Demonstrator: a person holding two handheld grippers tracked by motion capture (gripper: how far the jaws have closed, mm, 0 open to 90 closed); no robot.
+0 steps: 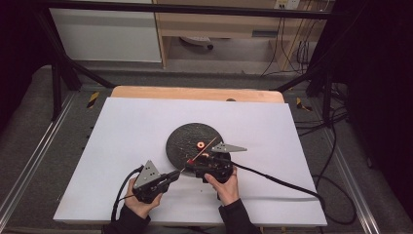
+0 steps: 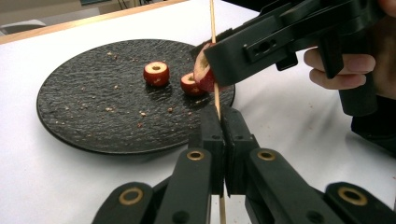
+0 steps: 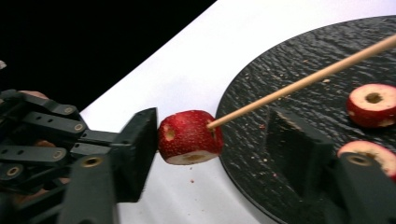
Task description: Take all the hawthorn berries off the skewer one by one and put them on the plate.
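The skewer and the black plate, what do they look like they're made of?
The skewer looks like bamboo or light wood: pale tan, matte, thin and round. The plate looks like slate or dark stoneware, though the look leaves that open: black, with a rough, rippled surface and a dull sheen.

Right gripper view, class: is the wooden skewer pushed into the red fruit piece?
Yes: the wooden skewer enters the red fruit piece on its right side, just off the black plate.
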